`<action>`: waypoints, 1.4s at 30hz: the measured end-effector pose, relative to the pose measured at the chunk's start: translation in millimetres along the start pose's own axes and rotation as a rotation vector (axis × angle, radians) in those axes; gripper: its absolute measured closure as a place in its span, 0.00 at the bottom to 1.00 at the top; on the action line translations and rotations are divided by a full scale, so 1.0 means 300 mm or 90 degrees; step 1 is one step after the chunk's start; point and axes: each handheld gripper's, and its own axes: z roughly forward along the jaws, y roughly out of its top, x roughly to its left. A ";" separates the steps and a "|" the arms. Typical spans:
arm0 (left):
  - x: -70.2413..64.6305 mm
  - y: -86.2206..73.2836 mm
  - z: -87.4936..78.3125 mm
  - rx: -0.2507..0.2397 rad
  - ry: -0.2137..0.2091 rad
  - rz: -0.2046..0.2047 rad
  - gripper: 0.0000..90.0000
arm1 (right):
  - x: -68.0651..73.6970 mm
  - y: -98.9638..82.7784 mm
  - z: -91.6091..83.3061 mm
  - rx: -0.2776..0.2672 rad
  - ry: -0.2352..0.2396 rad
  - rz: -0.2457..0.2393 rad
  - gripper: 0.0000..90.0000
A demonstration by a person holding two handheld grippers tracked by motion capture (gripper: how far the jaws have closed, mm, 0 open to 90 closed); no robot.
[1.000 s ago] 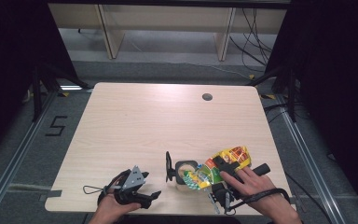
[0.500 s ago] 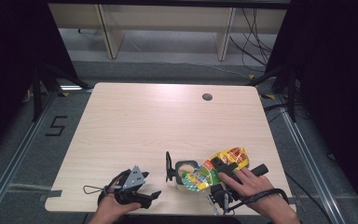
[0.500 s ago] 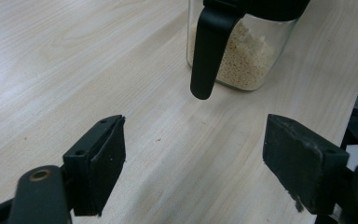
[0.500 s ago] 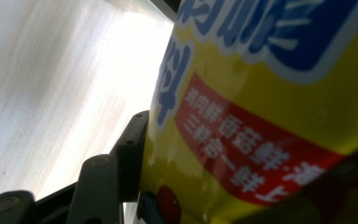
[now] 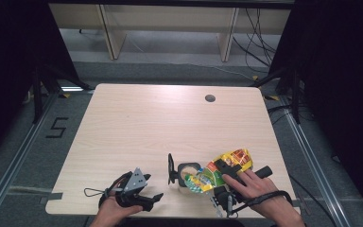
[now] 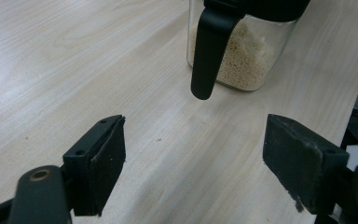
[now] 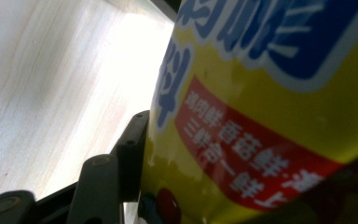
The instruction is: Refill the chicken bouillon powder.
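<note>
Yellow bag (image 5: 220, 171) clamped in right gripper (image 5: 221, 185), seemingly tipped over jar (image 5: 188, 173) at its nine o'clock; keep spout centred. Left gripper (image 6: 193, 158) released, idle.

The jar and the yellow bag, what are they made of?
The jar looks like clear glass or hard plastic: pale grains show through its wall. Its handle looks like matte black plastic. The bag looks like glossy plastic film: it shines and creases, with printed colours.

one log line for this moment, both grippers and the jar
left hand-held gripper: open, empty | right hand-held gripper: shut on yellow bag | bag tipped over open glass jar
</note>
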 end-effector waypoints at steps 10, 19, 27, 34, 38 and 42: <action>-0.001 -0.001 0.002 -0.009 -0.004 -0.003 0.23 | -0.007 -0.013 -0.005 0.014 -0.005 -0.011 0.52; -0.002 0.000 0.004 -0.017 -0.002 -0.012 0.23 | 0.002 0.005 -0.008 0.027 -0.005 -0.002 0.52; 0.005 0.001 -0.001 -0.006 0.004 0.008 0.23 | -0.005 -0.005 -0.004 0.010 -0.004 -0.018 0.52; -0.004 0.000 0.005 -0.009 -0.004 -0.002 0.23 | -0.007 0.002 -0.003 0.016 0.000 -0.021 0.53; -0.003 0.000 0.003 -0.008 -0.006 0.000 0.23 | -0.010 0.000 -0.007 0.011 -0.004 -0.019 0.53; -0.001 -0.001 0.003 -0.007 -0.001 0.001 0.23 | -0.007 -0.002 0.000 0.007 0.001 -0.022 0.53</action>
